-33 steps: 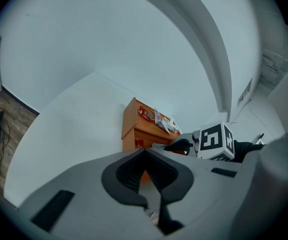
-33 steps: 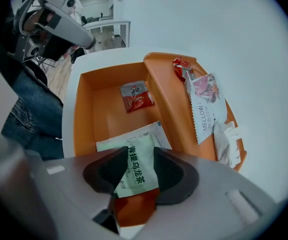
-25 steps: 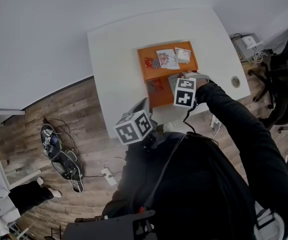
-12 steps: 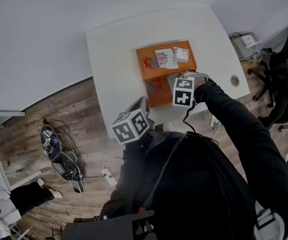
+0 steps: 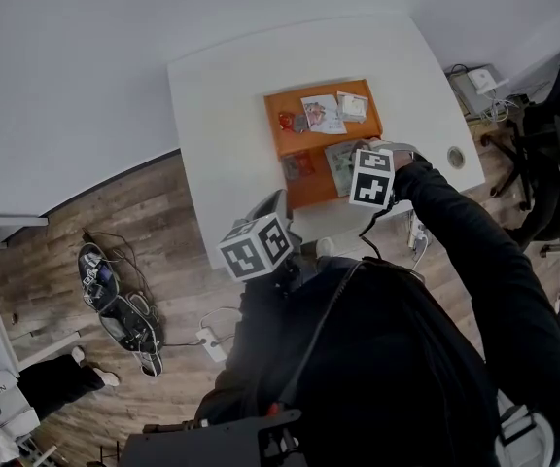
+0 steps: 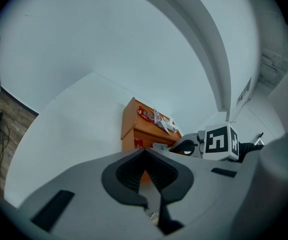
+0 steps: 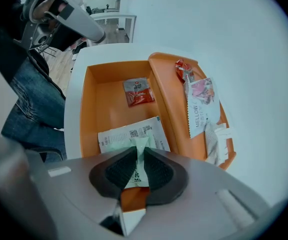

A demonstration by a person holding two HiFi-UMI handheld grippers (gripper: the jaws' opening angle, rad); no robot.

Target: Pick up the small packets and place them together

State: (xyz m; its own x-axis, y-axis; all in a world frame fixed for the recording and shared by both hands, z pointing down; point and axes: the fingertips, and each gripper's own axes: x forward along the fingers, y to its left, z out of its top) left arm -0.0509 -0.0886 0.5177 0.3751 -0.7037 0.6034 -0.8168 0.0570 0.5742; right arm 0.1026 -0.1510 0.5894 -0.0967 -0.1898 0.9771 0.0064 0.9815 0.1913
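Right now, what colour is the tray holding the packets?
Orange. The tray shows best in the right gripper view.

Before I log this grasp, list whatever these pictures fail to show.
Pale packet: head view, the marker cube of the right tool covers the grip.
Red packet: head view, print too small to read.
Orange tray: left gripper view, the left tool covers its near end.

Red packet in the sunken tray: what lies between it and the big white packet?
Only bare orange tray floor separates the red packet from the white packet; the right gripper view shows it.
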